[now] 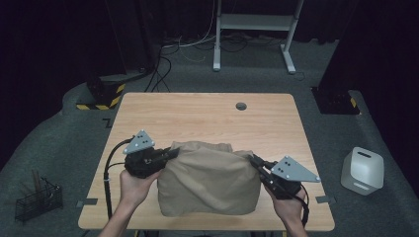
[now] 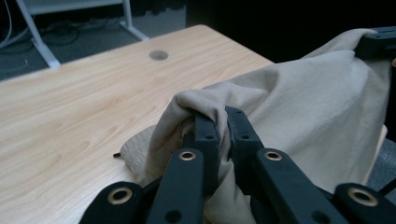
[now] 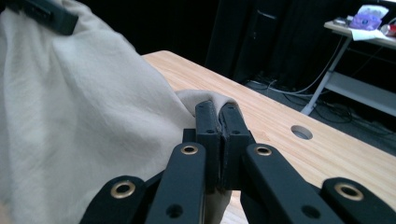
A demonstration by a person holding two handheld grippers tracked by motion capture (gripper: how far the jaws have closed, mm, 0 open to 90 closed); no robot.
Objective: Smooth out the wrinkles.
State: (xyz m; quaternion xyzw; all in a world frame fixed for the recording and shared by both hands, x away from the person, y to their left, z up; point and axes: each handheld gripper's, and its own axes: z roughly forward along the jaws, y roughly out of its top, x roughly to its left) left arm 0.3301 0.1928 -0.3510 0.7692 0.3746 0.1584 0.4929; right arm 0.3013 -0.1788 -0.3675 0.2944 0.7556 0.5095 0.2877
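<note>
Cloth: beige cloth (image 1: 210,180), bunched and draped, on the near half of the table (image 1: 207,116), roughly centred left to right. Its near edge lies close to the table's near edge.
Cloth shape: upper corners pulled outward to the left and right; the middle sags in soft folds between them. In the high view it reads as a wide, rounded mound.
Left gripper: left gripper (image 1: 168,154) at the cloth's upper left corner, held in the person's left hand (image 1: 134,185). In the left gripper view the jaws are pressed together on a fold of the cloth (image 2: 289,107), fabric pinched between the pads and wrapped over the tips.
Right gripper: right gripper (image 1: 257,161) at the cloth's upper right corner, held in the right hand (image 1: 289,205). In the right gripper view the jaws are clamped on a small ridge of cloth (image 3: 70,130), pads nearly meeting on the thin fabric.
Gripper spacing: well apart, one at each side of the cloth, both pointing inward toward it.
Table: light wood; round hole (image 1: 241,106) near the far edge, well clear of the cloth.
Surroundings: white container (image 1: 363,170) on the floor to the right; wire basket (image 1: 37,200) on the floor to the near left; white frame legs (image 1: 254,29) beyond the far edge.
</note>
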